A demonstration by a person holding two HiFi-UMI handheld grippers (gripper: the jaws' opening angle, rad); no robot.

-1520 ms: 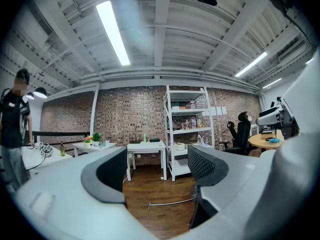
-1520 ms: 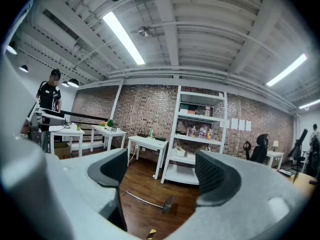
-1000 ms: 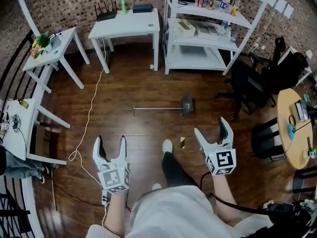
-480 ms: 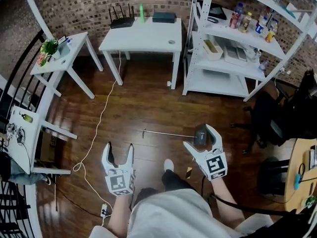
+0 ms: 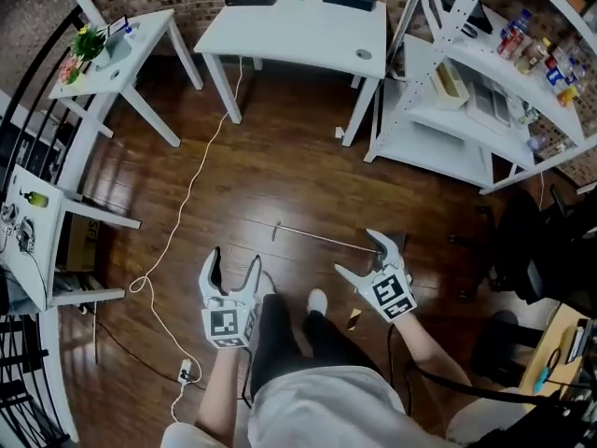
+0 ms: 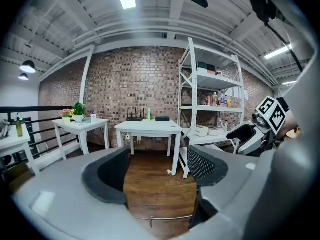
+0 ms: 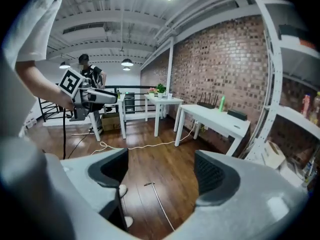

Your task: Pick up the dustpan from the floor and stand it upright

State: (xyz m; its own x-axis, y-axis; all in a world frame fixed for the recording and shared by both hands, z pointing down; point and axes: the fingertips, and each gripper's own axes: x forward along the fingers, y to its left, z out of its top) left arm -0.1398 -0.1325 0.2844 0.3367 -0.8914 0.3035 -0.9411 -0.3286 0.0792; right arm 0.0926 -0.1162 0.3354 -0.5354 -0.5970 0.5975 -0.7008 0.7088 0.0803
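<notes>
The dustpan lies flat on the wooden floor, its thin metal handle (image 5: 317, 237) running left to right. Its dark pan end (image 5: 397, 241) is mostly hidden behind my right gripper (image 5: 362, 255), which hovers open just above that end with nothing between its fingers. In the right gripper view the handle (image 7: 161, 205) runs along the floor below the open jaws. My left gripper (image 5: 233, 259) is open and empty, held nearer the body, left of the handle's free end. The handle (image 6: 167, 217) shows low between its jaws, and the right gripper (image 6: 260, 131) shows at the right.
A white table (image 5: 298, 31) and a white shelf rack (image 5: 466, 96) stand ahead, a small side table (image 5: 126, 54) at the left. A white cable (image 5: 187, 203) trails across the floor. A dark chair (image 5: 532, 250) sits at the right. A small tan object (image 5: 353, 318) lies by my feet.
The person has stepped toward the dustpan. The right gripper has come over its pan end, and the left gripper has followed. Both stay open; the dustpan has not moved.
</notes>
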